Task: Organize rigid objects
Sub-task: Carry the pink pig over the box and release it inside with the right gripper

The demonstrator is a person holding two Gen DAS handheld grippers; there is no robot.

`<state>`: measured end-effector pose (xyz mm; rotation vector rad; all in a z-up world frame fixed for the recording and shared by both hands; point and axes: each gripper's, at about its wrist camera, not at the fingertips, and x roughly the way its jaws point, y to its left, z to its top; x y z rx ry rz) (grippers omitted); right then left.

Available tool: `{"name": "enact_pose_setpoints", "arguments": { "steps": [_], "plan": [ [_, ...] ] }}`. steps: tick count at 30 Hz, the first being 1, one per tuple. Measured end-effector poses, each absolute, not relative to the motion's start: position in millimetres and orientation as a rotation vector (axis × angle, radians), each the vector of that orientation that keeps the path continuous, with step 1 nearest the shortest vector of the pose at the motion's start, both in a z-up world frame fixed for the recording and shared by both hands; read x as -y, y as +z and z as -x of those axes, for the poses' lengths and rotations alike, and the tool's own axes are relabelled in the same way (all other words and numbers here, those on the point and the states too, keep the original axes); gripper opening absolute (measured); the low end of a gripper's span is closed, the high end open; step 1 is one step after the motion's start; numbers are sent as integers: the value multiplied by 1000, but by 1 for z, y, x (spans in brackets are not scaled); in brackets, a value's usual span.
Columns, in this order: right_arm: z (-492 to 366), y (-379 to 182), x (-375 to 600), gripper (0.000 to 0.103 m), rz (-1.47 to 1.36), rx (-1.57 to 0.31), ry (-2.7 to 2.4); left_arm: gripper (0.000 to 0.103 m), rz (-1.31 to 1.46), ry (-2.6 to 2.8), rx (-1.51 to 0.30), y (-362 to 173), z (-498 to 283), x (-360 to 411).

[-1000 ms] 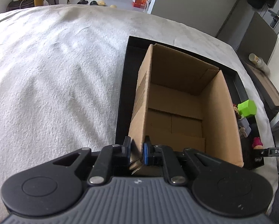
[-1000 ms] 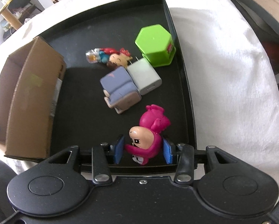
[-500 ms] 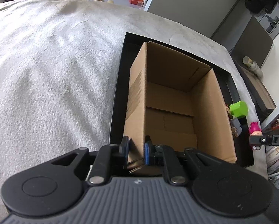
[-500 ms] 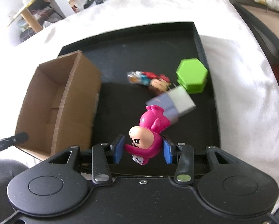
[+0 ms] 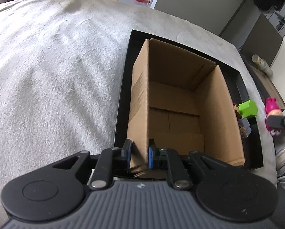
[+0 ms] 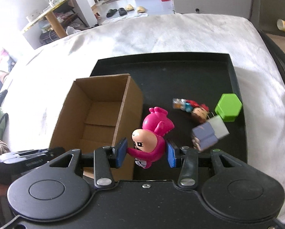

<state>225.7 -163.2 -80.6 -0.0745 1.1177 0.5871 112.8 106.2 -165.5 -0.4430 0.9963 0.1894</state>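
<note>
The pink figurine (image 6: pixel 152 133) was pinched between the blue pads of the right gripper (image 6: pixel 146 151), held up off the black tray (image 6: pixel 180 72), right next to the near right wall of the cardboard box (image 6: pixel 96 118). From the right wrist view it looked head-toward-camera, tan face up front, not inside the box. In the left wrist view you could spot it off at the right edge (image 5: pixel 273 110), clear of the tray's rim.

The left gripper (image 5: pixel 138 153) was clamped on the box's left wall, one pad outside, one inside, right at the near corner. The box sat open-topped on the left part of the tray, and I couldn't see anything in it, just folded bottom flaps.

The rest of the stuff was still lying on the tray's right side: a green hexagonal block (image 6: pixel 228 108) by the right rim, a small doll with a red cap (image 6: pixel 192 108) on its side just left of it, and a grey-purple block toy (image 6: pixel 209 135) with a white block (image 6: pixel 219 128) touching it, a bit blurry. The tray rested on a white fuzzy blanket (image 5: pixel 56 76).
</note>
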Motion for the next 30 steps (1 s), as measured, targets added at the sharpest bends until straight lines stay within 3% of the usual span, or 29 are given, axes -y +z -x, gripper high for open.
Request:
{"name": "enact_pose_setpoints", "arguments": {
  "steps": [14,30],
  "plan": [
    [-220,-68,101,43,126,-1086,689,17,485,154,-972,-167,-109,-112],
    [-218,-95,40,43,261,-1091,747,17,539,144,-941,-172,-104,-122]
  ]
}}
